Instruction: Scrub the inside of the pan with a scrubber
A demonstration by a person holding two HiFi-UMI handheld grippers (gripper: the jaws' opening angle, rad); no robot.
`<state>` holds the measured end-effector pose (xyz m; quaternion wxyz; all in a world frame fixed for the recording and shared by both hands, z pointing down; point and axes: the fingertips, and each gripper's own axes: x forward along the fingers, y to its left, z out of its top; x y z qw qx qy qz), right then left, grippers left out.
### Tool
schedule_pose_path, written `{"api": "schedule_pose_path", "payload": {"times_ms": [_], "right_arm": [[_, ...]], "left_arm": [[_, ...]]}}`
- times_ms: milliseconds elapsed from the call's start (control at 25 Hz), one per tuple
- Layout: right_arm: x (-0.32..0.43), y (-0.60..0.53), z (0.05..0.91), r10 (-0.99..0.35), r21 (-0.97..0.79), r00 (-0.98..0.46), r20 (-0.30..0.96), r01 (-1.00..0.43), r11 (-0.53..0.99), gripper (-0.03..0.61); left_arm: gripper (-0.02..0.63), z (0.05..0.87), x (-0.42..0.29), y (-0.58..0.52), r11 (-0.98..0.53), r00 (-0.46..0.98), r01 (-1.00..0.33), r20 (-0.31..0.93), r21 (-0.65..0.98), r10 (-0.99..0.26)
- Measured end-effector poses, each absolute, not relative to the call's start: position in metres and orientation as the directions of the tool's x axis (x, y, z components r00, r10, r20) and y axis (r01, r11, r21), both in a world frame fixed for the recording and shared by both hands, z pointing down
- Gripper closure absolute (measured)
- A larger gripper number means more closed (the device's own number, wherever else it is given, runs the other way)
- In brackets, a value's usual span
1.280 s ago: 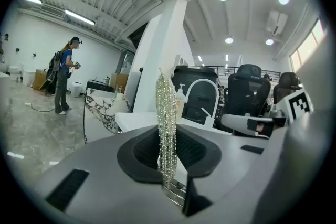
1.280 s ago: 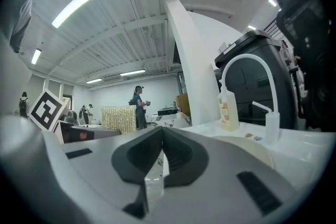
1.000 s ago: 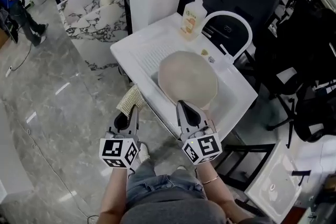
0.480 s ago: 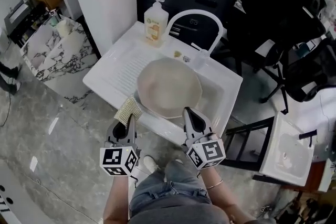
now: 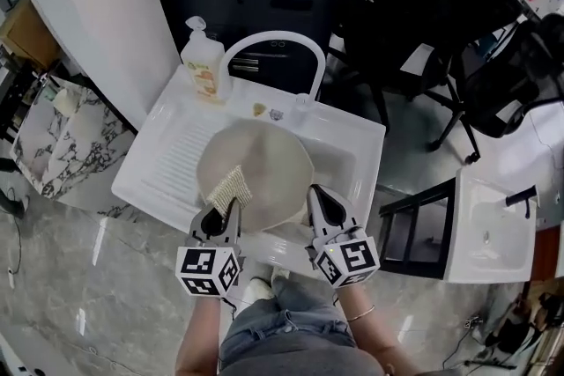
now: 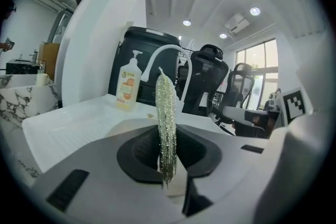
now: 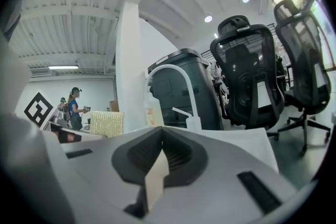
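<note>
At the far left of the white sink unit [image 5: 357,143] stands a clear pump bottle of orange soap [image 5: 204,66], beside the white arched tap [image 5: 264,37]. Your left gripper [image 5: 227,209] is clamped on the flat, sparkly beige mesh scrubber [image 5: 228,187], which stands upright over the near-left part of the round beige pan [image 5: 273,163] lying in the basin. You cannot tell whether scrubber and pan touch. Your right gripper [image 5: 315,196] sits at the pan's near-right edge, jaws together with nothing between them.
</note>
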<state>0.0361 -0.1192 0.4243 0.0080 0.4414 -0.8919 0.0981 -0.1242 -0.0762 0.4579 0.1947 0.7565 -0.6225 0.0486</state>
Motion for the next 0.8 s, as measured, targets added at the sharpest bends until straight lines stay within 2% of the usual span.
{"api": "schedule_pose_path", "payload": {"times_ms": [320, 560, 800], "right_arm": [[0.057, -0.159, 0.430, -0.815, -0.195, -0.568, 0.112, -0.817, 0.543, 0.568], [0.074, -0.170, 0.437, -0.845, -0.211, -0.516, 0.138, -0.849, 0.484, 0.568], [0.075, -0.179, 0.440, -0.879, -0.208, -0.449, 0.160, -0.886, 0.415, 0.568]], "left_arm": [[0.548, 0.471, -0.079, -0.145, -0.310, 0.374, -0.925, 0.397, 0.217, -0.838], [0.548, 0.499, -0.038, -0.169, -0.443, 0.490, -0.870, 0.487, 0.218, -0.723], [0.548, 0.516, -0.018, -0.181, -0.574, 0.601, -0.785, 0.511, 0.233, -0.615]]}}
